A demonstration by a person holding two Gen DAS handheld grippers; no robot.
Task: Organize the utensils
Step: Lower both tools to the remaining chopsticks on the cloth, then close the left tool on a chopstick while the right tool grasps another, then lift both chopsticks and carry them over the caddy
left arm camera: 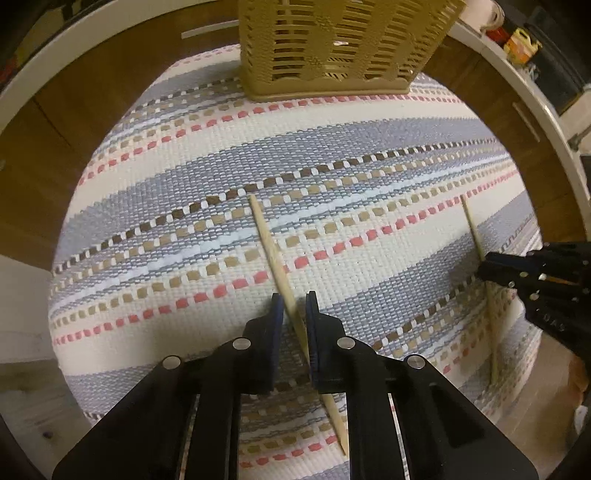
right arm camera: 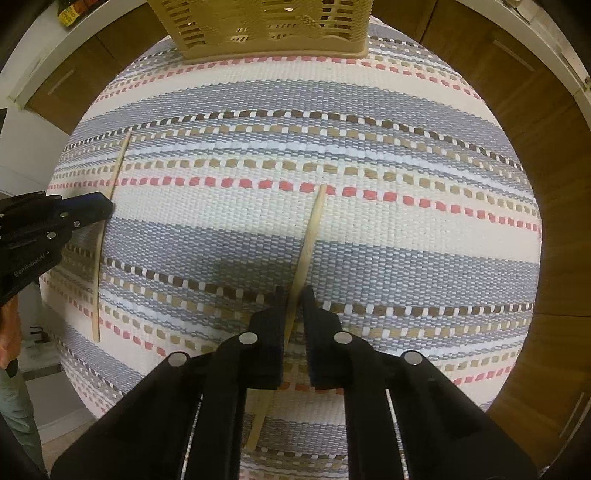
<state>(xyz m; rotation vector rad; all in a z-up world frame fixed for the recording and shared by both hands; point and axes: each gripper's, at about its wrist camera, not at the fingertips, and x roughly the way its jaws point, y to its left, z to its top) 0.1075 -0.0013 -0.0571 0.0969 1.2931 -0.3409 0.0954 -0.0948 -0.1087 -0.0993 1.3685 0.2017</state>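
Observation:
Two wooden chopsticks lie on a striped woven mat. In the left wrist view, my left gripper (left arm camera: 294, 306) has its jaws closed around the left chopstick (left arm camera: 267, 245), which runs between the pads and on behind them. In the right wrist view, my right gripper (right arm camera: 294, 295) has its jaws closed around the right chopstick (right arm camera: 312, 230). Each view shows the other gripper at its edge: the right gripper (left arm camera: 484, 267) on its chopstick (left arm camera: 471, 227), the left gripper (right arm camera: 107, 208) on its chopstick (right arm camera: 116, 170). A tan slotted utensil basket (left arm camera: 332, 48) stands at the mat's far end and also shows in the right wrist view (right arm camera: 266, 29).
The striped mat (left arm camera: 369, 133) covers a small table. Brown cabinet doors (left arm camera: 55, 122) and a white countertop edge (left arm camera: 535, 107) surround it. Bottles (left arm camera: 521, 44) stand on the counter at the far right. The floor shows at the lower left.

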